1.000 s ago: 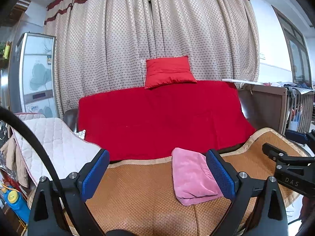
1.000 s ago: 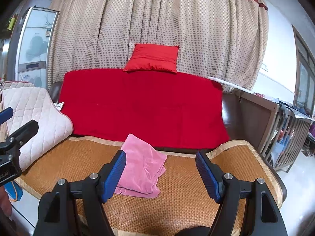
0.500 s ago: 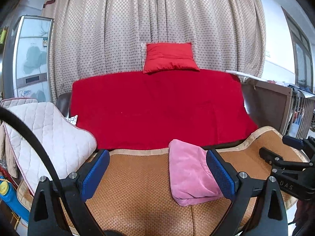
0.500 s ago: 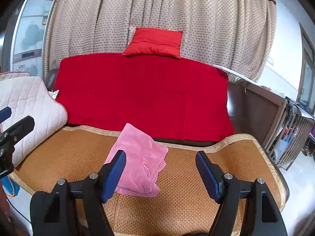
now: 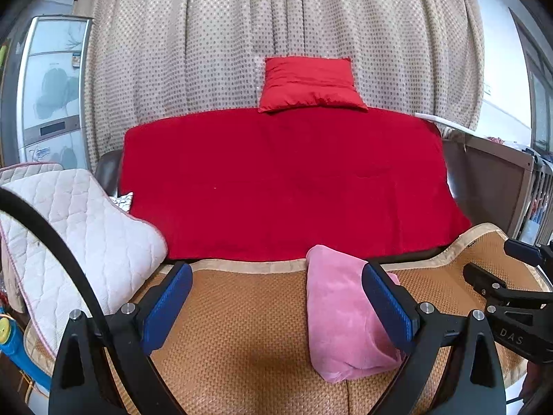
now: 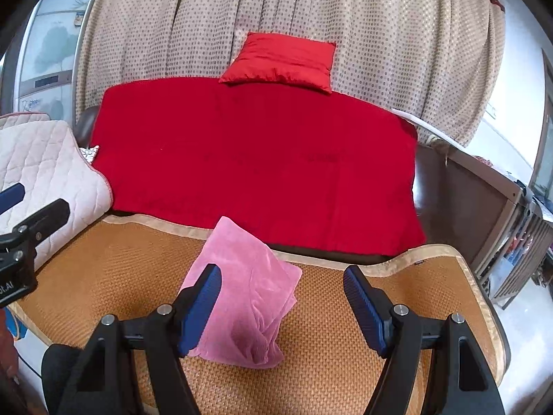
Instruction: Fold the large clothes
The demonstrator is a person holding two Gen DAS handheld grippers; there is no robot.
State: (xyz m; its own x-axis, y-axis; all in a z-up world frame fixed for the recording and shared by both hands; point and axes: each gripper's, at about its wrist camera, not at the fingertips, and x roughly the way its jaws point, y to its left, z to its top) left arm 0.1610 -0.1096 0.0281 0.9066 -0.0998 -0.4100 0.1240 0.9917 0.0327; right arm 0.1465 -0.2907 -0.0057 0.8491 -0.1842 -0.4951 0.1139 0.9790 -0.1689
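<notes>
Pink cloth [image 6: 247, 297] sits folded up on the mat [image 6: 328, 363], near the mat's back edge. Looks soft, light, floppy, so it'll sag; I'd pinch a loose corner. Left gripper [image 5: 276, 306] and right gripper [image 6: 281, 306] both gape wide, holding nothing.

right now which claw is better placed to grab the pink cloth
Right, marginally. The pink cloth partly sits between the open right claw fingers; for the open left claw it lies by the right finger.
</notes>
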